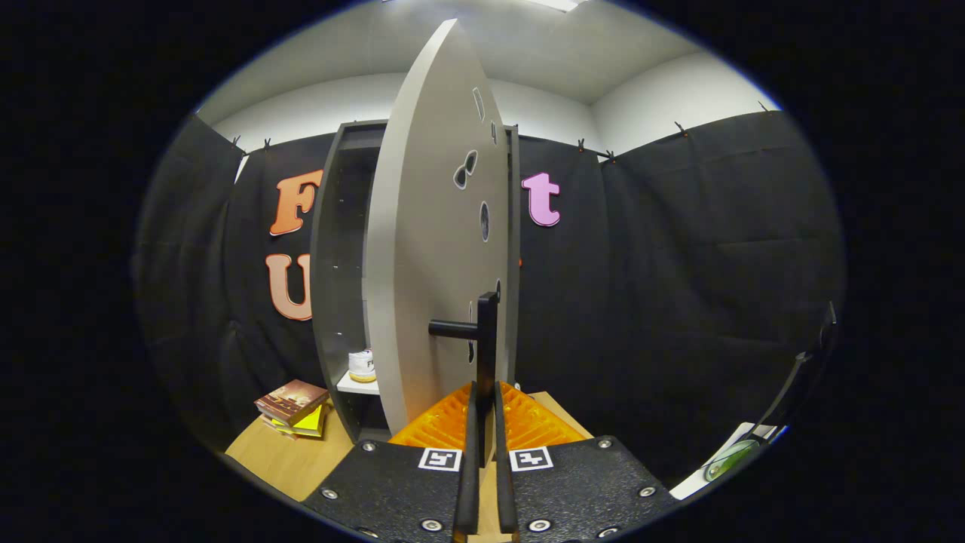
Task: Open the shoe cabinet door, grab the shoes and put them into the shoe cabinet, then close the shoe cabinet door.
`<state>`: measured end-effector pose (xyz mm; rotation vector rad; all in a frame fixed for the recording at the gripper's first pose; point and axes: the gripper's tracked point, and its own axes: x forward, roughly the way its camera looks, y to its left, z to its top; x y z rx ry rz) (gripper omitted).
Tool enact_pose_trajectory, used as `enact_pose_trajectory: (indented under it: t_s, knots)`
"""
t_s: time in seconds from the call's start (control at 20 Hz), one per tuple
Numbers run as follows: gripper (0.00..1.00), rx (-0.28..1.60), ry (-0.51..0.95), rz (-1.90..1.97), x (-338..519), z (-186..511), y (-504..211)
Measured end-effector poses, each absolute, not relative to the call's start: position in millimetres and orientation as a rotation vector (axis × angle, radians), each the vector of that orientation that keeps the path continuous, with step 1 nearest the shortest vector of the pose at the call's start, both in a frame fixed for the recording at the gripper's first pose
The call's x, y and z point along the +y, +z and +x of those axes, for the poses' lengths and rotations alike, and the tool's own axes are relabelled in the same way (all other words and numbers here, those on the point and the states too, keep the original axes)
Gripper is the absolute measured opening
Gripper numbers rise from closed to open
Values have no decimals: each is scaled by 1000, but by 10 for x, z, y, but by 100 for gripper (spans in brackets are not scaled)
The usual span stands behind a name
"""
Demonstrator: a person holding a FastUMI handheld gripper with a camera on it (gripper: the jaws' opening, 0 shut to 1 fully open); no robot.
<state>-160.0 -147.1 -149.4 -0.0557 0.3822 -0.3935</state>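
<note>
The grey shoe cabinet [335, 249] stands just ahead on a wooden table, and its door [430, 249] is swung partly out toward me, seen almost edge-on. A black handle [486, 332] sticks out from the door's face. My gripper [486, 388] is shut on the lower end of that handle, one finger on each side. Inside the cabinet, left of the door's edge, a white shoe [363, 365] rests on a white shelf [358, 386]. The cabinet's right half is hidden behind the door.
A small stack of books [294, 406] lies on the wooden table [283, 456] left of the cabinet. Off to the right sits a white surface with a green object [727, 460], and a thin black stand [803, 373] rises beside it.
</note>
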Motion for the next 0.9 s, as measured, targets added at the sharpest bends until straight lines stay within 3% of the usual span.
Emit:
enact_pose_trajectory:
  t_s: [0.3,0.7,0.9]
  knots:
    - [4,381,-464,70,-1896,-1892,-1418]
    - [6,403,-608,-117,-2307,-2315,-1169]
    - [4,342,-588,-66,-2126,-2439,-933]
